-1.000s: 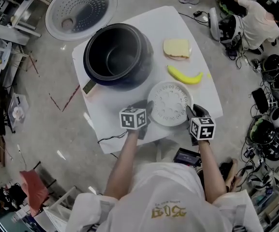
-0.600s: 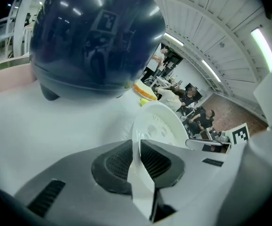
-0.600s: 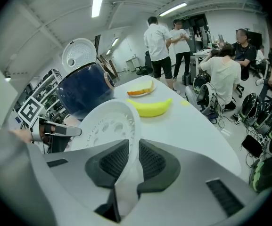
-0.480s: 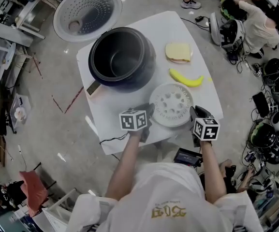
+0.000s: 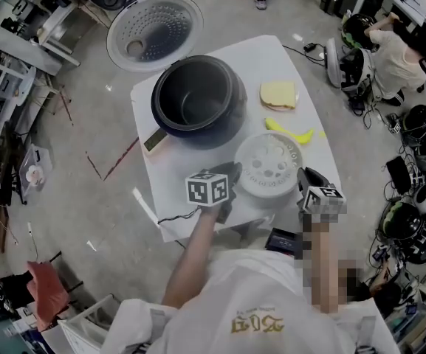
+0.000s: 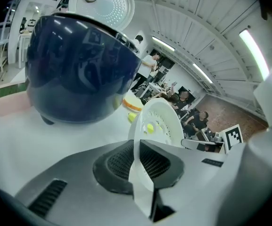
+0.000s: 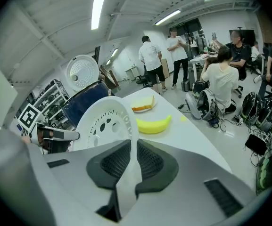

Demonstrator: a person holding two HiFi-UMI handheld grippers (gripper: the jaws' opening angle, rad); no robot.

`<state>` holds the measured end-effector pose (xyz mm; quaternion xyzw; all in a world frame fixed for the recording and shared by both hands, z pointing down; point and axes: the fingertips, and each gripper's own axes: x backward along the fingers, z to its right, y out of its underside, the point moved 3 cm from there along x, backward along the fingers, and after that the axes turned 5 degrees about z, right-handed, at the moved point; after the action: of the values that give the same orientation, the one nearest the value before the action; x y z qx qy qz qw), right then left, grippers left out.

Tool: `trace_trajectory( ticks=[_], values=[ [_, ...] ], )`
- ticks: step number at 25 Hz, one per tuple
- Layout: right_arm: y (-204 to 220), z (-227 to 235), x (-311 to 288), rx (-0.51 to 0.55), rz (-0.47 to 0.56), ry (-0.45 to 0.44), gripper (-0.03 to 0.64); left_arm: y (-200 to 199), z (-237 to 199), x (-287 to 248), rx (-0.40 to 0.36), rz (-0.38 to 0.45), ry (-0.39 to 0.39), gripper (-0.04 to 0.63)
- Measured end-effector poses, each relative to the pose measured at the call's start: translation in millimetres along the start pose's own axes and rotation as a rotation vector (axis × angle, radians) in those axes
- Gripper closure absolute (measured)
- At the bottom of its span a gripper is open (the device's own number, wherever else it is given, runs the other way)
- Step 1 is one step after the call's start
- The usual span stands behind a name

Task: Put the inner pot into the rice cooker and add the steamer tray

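Note:
A white perforated steamer tray point(image 5: 270, 164) hangs just above the white table point(image 5: 286, 57), held by its rim on both sides. My left gripper point(image 5: 233, 174) is shut on its left rim and my right gripper point(image 5: 305, 177) on its right rim. Both pairs of jaws have just been closing on that rim. In the left gripper view, the tray point(image 6: 159, 124) stands edge-on between the pads of the left gripper point(image 6: 138, 161). The same shows in the right gripper view for the tray point(image 7: 105, 124) and the right gripper point(image 7: 131, 161). The dark rice cooker point(image 5: 196, 100) stands open behind the tray, its inside dark and bare.
The cooker's round perforated lid point(image 5: 156, 26) is flipped open behind it. A slice of bread point(image 5: 279, 94) and a yellow banana point(image 5: 292, 131) lie on the table, right of the cooker. Helmets, cables and seated people crowd the floor at right.
Both grippers closed on the steamer tray's rim and rose, lifting it off the table. The tray now sits a little nearer the cooker in the head view.

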<state>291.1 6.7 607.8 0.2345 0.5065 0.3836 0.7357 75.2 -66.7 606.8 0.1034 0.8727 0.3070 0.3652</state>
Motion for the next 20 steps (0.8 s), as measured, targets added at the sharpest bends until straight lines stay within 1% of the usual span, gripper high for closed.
trace_trajectory(
  ticks=[7, 12, 15, 20],
  values=[
    [-26.3, -6.8, 10.0, -0.011, 0.039, -0.021, 0.563, -28.9, 15.5, 10.3, -0.042, 0.034, 0.015, 0.541],
    [-48.5, -4.2, 15.1, -0.057, 0.080, -0.065, 0.569, -46.6, 29.6, 14.7, -0.059, 0.065, 0.037, 0.541],
    [-59.1, -2.1, 15.9, -0.043, 0.092, -0.085, 0.570, -52.0, 37.4, 16.6, -0.062, 0.087, 0.033, 0.542],
    [-79.5, -14.2, 15.7, -0.020, 0.113, -0.136, 0.570, -67.4, 41.3, 32.5, -0.059, 0.144, 0.022, 0.543]
  ],
)
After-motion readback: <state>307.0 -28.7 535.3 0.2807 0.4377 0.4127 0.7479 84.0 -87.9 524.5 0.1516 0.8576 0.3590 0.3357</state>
